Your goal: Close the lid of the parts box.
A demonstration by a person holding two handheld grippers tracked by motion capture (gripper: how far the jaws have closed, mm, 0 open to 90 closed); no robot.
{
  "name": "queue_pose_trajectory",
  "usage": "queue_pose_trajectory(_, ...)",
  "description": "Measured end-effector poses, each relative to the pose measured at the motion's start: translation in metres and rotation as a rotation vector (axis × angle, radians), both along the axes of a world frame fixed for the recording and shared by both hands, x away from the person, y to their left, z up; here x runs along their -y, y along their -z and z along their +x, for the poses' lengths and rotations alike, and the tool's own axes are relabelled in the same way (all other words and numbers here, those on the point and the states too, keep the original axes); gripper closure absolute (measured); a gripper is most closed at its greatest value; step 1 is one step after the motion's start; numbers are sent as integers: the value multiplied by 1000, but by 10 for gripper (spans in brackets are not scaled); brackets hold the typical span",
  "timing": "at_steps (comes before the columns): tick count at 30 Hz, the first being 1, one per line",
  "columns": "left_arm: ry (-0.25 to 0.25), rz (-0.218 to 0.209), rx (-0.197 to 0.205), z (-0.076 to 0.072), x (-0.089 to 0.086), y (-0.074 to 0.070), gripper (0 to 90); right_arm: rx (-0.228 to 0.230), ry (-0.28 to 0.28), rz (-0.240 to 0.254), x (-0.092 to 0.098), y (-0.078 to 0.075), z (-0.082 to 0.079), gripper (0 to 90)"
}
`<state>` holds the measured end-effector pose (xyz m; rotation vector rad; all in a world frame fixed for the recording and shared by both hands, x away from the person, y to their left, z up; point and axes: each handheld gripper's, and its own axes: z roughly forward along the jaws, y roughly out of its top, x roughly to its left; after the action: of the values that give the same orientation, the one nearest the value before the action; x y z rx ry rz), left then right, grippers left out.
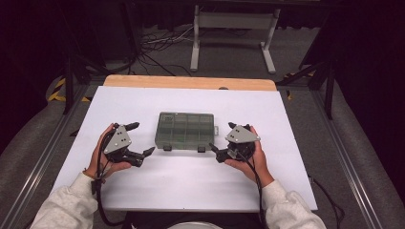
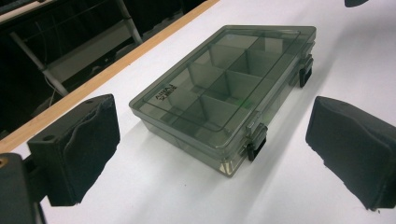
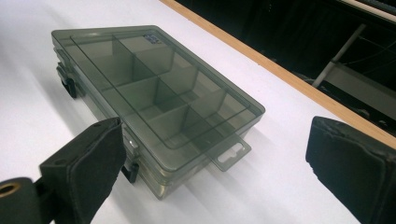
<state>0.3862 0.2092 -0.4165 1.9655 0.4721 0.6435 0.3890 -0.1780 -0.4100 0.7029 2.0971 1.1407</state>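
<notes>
A flat plastic box (image 1: 185,130) lies in the middle of the bench (image 1: 191,186). It is see-through and smoky grey-green, with a smooth shiny lid that is shut. Thin walls inside split it into little square rooms. Two small black latches (image 2: 256,141) sit on its front edge, and a flat hang tab (image 3: 232,156) sticks out from one short end.

The left claw (image 1: 143,138) is just beside the left end of the box, not touching it. Its jaws are spread wide, and they are black blocks with soft, wrinkly pads (image 2: 93,144). The right claw (image 1: 220,138) is just beside the right end, spread wide too, with one jaw close to the front corner. Each hand wears a light sleeve (image 1: 62,207).

The bench top is white and smooth, with a pale wood strip (image 1: 190,82) along the far edge. Behind it the room is dark, with a grey floor, loose cables (image 1: 162,45) and a white metal frame (image 1: 234,33).
</notes>
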Motion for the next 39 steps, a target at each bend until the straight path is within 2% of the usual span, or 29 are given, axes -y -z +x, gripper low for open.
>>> queue_pose_trajectory(13,6,12,13,-12,-8,4,38,9,20,-8,12,1,-9,55)
queue_pose_trajectory(17,6,25,26,-15,-11,5,39,18,9,5,15,2,-12,55)
queue_pose_trajectory(18,6,15,19,-16,-12,6,40,21,9,6,16,2,-13,55)
queue_pose_trajectory(25,8,24,16,-22,-15,9,40,35,19,-16,21,4,-22,56)
queue_pose_trajectory(26,12,23,8,-23,-16,9,41,44,23,-32,22,5,-24,57)
queue_pose_trajectory(32,6,28,18,-28,-20,11,40,38,22,-45,26,9,-29,58)
queue_pose_trajectory(35,7,35,15,-31,-23,11,41,38,25,-48,29,10,-32,58)
queue_pose_trajectory(37,11,24,4,-34,-25,12,41,36,29,-50,31,12,-33,57)
queue_pose_trajectory(39,-8,28,20,-37,-26,13,43,32,35,-55,32,13,-35,55)
